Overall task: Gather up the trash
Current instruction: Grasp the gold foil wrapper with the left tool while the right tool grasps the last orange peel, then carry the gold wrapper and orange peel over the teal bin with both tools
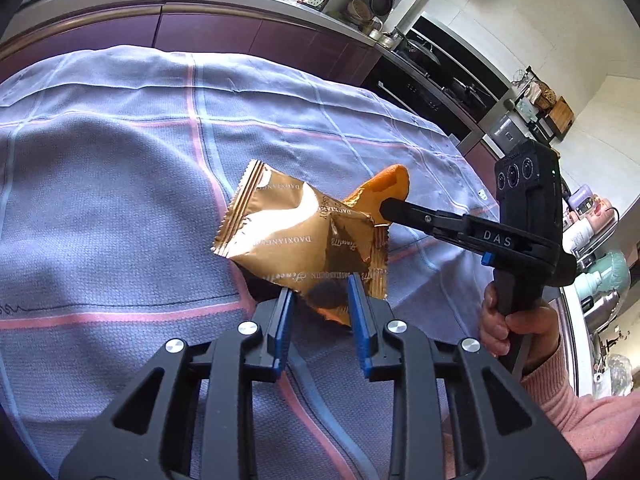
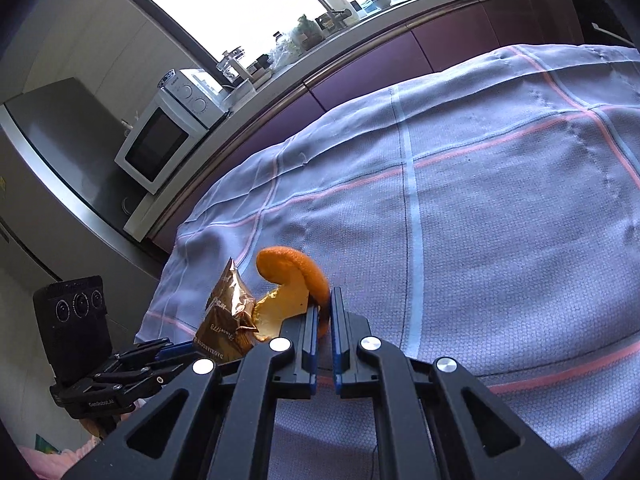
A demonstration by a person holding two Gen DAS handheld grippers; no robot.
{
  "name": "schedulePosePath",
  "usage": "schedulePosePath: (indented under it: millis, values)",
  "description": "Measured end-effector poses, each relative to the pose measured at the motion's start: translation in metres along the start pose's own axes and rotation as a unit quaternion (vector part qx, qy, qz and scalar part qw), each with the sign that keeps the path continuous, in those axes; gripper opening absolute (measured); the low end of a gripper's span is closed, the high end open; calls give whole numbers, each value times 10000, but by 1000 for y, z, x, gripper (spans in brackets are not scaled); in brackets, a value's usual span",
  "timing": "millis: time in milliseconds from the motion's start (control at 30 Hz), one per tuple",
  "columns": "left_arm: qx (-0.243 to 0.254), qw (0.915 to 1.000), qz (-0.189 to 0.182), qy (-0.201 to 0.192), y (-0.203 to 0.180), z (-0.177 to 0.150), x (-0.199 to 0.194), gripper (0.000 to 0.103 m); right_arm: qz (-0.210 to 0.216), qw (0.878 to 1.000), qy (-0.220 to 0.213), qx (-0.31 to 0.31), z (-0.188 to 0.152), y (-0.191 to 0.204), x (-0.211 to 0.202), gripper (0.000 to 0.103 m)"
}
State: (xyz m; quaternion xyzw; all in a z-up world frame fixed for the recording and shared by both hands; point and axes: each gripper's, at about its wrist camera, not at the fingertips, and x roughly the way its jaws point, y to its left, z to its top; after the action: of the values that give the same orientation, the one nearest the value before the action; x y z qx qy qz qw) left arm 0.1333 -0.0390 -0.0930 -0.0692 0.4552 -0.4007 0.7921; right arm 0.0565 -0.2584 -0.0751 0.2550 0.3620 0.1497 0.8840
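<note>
Gold snack wrapper (image 1: 304, 236), printed "DAOXIANGCUN" in repeating lines, is hanging mid-frame in my left wrist view, its lower edge sitting between the blue pads of my left gripper (image 1: 320, 300); the pads are standing apart, and I cannot tell whether they are actually pinching the foil. My right gripper (image 2: 325, 308) is pressing its jaws together on a curled orange peel (image 2: 294, 276), lifted above the cloth at lower centre of the right wrist view, just beside the wrapper. "DAS" is showing on the right gripper's body. Below both, a lavender tablecloth (image 1: 120, 184) with pink and pale-blue stripes is covering the table. A white microwave (image 2: 160, 144) is sitting at upper left, under a bright window.
</note>
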Motion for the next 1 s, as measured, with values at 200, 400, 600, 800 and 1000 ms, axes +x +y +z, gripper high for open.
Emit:
schedulePosePath:
  millis: [200,400,600,800,1000]
  values:
    - [-118,9998,23,-139,4,1,-7,1,119,9999,-24,-42,1,8,3,5]
    - [-50,9980,414,-473,7,-1,-35,1,203,9996,-144,-108,7,19,1,5]
    - [-83,9941,792,-738,18,-5,-67,1,319,9989,-222,-247,12,34,1,5]
    - [-154,9902,1026,-932,31,-8,-95,1,519,9975,-152,-462,15,56,7,5]
    - [-228,9860,1213,-1117,41,-14,-120,1,719,9953,-49,-651,13,80,17,5]
